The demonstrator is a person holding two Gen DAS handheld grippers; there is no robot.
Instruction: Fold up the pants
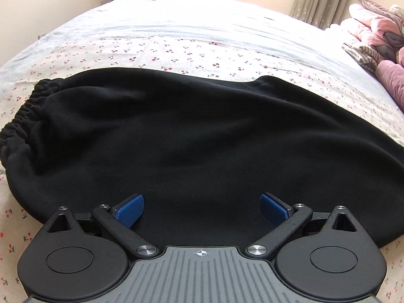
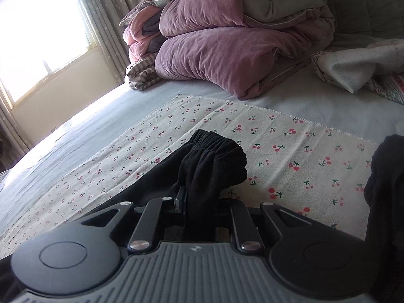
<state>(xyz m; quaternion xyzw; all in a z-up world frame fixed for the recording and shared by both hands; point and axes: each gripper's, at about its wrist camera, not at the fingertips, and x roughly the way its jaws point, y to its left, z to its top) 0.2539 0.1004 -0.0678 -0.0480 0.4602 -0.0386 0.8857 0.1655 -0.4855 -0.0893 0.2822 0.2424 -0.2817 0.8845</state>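
Your left gripper (image 1: pixel 202 209) stands with its jaws wide apart, the blue pads (image 1: pixel 128 210) splayed to either side and nothing pinched between them. Directly beneath and ahead of those jaws lies the black pants (image 1: pixel 202 131), spread broad and mostly flat; whether the pads touch the cloth cannot be told. Out to the left of the jaws sits the gathered elastic waistband (image 1: pixel 22 116).

Your right gripper (image 2: pixel 199 202) has its jaws clamped tight on a bunch of black fabric, which stands up between them and ends just beyond in a ribbed elastic cuff (image 2: pixel 217 144). More of the pants trails away to the lower left of those jaws, and another dark fold rises at the far right.

Under the pants lies the cherry-print sheet (image 2: pixel 290 151), its stitched edge running past the cuff. Farther beyond the right jaws, a mauve comforter (image 2: pixel 227 50) is heaped with pink bedding (image 2: pixel 141 35) beside it, well apart from the pants. A bright window (image 2: pixel 38 25) with curtains stands off to the far left.
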